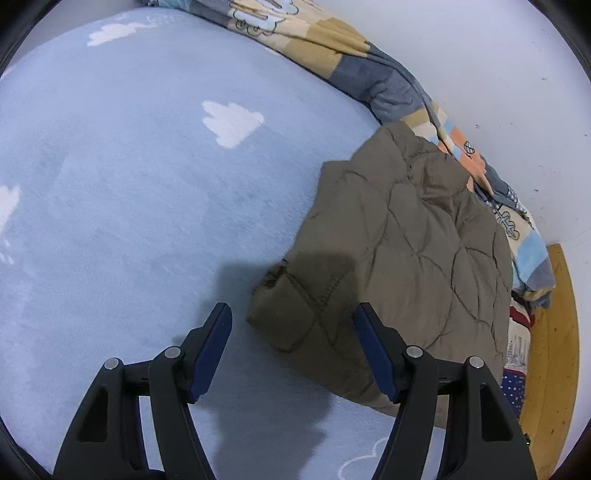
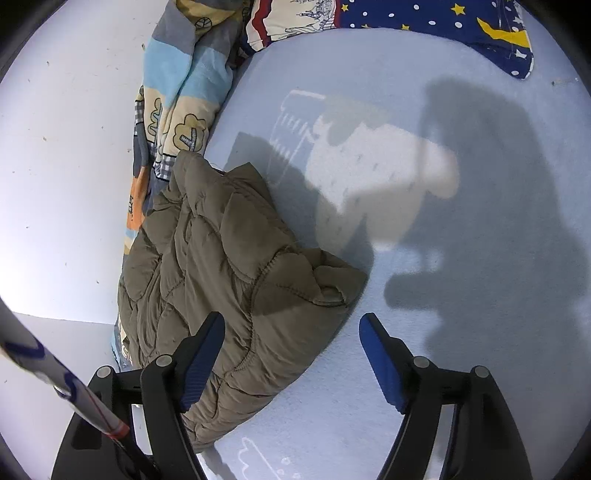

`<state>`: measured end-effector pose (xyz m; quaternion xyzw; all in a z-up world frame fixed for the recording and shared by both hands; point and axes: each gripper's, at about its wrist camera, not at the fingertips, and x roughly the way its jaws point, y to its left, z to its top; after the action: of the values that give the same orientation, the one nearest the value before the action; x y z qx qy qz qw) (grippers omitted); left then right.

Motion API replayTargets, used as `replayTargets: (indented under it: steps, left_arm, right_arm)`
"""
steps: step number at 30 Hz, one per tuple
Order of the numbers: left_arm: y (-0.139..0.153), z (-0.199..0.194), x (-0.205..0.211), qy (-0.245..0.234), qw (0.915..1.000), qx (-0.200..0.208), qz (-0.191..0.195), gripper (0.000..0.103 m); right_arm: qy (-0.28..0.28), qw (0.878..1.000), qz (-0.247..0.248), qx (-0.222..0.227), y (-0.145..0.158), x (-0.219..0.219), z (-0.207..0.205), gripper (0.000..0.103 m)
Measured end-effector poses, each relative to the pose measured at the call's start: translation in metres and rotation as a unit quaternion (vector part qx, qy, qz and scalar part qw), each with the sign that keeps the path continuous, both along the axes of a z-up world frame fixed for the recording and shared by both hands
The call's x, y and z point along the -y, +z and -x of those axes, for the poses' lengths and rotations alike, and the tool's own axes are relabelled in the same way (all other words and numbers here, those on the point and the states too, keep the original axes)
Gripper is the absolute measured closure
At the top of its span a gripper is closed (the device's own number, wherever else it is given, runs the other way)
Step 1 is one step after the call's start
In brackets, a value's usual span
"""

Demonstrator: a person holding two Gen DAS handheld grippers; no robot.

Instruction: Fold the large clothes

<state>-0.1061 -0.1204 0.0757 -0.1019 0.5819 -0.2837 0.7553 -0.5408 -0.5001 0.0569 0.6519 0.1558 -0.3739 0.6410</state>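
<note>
A brown quilted jacket (image 1: 399, 251) lies folded into a compact bundle on a light blue bed sheet (image 1: 129, 203), close to the wall. It also shows in the right wrist view (image 2: 229, 280). My left gripper (image 1: 291, 314) is open and empty, just above the bundle's near corner, its right finger over the jacket. My right gripper (image 2: 291, 325) is open and empty, its left finger over the jacket's edge, its right finger over the sheet (image 2: 424, 325).
A striped patterned blanket (image 1: 332, 44) lies bunched along the white wall (image 1: 480, 74); it also shows in the right wrist view (image 2: 177, 92). A navy star-print pillow (image 2: 443, 22) sits at the bed's far end. A wooden bed frame (image 1: 554, 332) edges the mattress.
</note>
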Motion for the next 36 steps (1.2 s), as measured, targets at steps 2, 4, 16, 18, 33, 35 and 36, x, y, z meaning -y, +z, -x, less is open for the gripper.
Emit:
replayTargets:
  steps: [2,4,16,18,33,35,36]
  left_arm:
    - [-0.005,0.001,0.003,0.002,0.9999,-0.005,0.010,0.034]
    - [-0.008,0.002,0.006,0.004,0.9999,0.003,0.013,0.034]
    - [-0.020,0.005,0.024,-0.002,0.9987,0.051,0.007,0.025]
    - [-0.018,0.006,0.028,-0.011,0.9975,0.070,-0.001,0.025]
    - [0.007,0.055,0.070,-0.101,0.9400,0.287,-0.154,0.043]
    - [0.007,0.057,0.074,-0.105,0.9341,0.300,-0.162,0.043]
    - [0.007,0.060,0.074,-0.108,0.9301,0.309,-0.167,0.043]
  right_arm:
    - [-0.001,1.000,-0.004,0.002,-0.003,-0.001,0.000,0.023]
    - [-0.001,1.000,-0.006,0.007,-0.005,0.000,-0.002,0.023]
    - [-0.017,0.998,0.005,0.063,-0.035,0.006,-0.014,0.020]
    - [-0.013,0.998,0.012,0.067,-0.036,0.009,-0.017,0.020]
    - [0.142,0.929,0.216,-0.266,0.030,-0.017,-0.096,0.055]
    - [0.150,0.917,0.231,-0.287,0.031,-0.020,-0.099,0.055]
    - [0.153,0.914,0.235,-0.293,0.032,-0.022,-0.100,0.055]
